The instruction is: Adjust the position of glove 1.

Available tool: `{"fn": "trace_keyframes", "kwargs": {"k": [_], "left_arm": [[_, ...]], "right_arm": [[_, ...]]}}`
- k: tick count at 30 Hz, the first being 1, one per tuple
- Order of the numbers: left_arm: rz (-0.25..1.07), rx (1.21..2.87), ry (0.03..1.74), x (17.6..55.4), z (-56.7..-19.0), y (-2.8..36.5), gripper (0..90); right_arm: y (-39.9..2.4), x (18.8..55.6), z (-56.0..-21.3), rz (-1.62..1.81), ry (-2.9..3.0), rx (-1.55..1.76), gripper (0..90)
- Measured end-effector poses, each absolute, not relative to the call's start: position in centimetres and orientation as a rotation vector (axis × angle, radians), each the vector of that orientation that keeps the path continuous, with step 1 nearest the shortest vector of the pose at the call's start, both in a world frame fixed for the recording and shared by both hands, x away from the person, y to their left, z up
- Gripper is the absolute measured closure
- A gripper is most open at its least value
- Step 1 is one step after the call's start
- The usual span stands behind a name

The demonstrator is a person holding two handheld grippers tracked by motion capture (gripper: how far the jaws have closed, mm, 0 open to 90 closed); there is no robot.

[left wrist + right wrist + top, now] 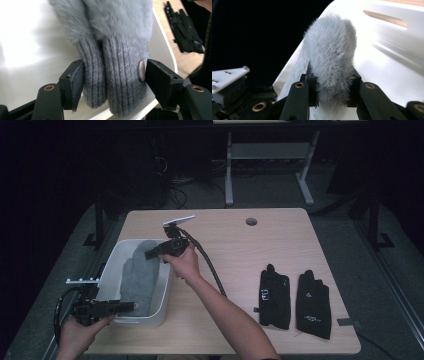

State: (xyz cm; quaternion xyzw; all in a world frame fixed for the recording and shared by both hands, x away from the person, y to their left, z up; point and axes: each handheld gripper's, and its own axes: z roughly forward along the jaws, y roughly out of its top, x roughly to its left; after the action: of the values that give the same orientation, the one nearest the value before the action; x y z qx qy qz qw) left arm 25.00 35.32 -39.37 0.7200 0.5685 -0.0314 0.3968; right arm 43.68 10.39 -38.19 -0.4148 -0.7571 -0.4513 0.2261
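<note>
High view: a pair of grey mittens (pixel 138 275) lies in the white bin (pixel 163 301) at the lower left of the frame, fuzzy at the hand end, ribbed at the cuffs. The right gripper (pixel 155 252) is clamped on the fluffy tips (pixel 332 62); the left gripper (pixel 112 75) stands open around the ribbed cuffs (pixel 110 75), pads not pressing. It looks like the laying-in step, with both jaws needing to let go and lift clear next. Black gloves (pixel 295 297) wait at lower right on the wooden table (pixel 235 250).

Left gripper (pixel 113 77) apparently slack; right gripper (pixel 332 87) clamped.
</note>
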Motion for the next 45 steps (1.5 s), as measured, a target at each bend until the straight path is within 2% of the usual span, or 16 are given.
{"fn": "trace_keyframes", "kwargs": {"k": [1,17,26,45], "left_arm": [[-0.085,1.813,1.435,24.9,-39.3,35.4,35.1],[-0.031,1.791,1.412,25.1,-38.5,35.8,32.9],[-0.003,1.776,1.393,24.8,-38.2,35.9,31.2],[0.027,1.784,1.371,25.0,-37.4,35.5,30.3]], "right_arm": [[10.5,43.6,-38.3,-1.231,-2.102,-1.136,71.4],[13.0,43.6,-39.9,-1.158,-2.159,-1.113,72.0],[12.9,44.2,-39.8,-1.198,-2.182,-1.162,58.6],[10.4,45.0,-37.3,-1.28,-2.19,-1.195,54.7]]}}
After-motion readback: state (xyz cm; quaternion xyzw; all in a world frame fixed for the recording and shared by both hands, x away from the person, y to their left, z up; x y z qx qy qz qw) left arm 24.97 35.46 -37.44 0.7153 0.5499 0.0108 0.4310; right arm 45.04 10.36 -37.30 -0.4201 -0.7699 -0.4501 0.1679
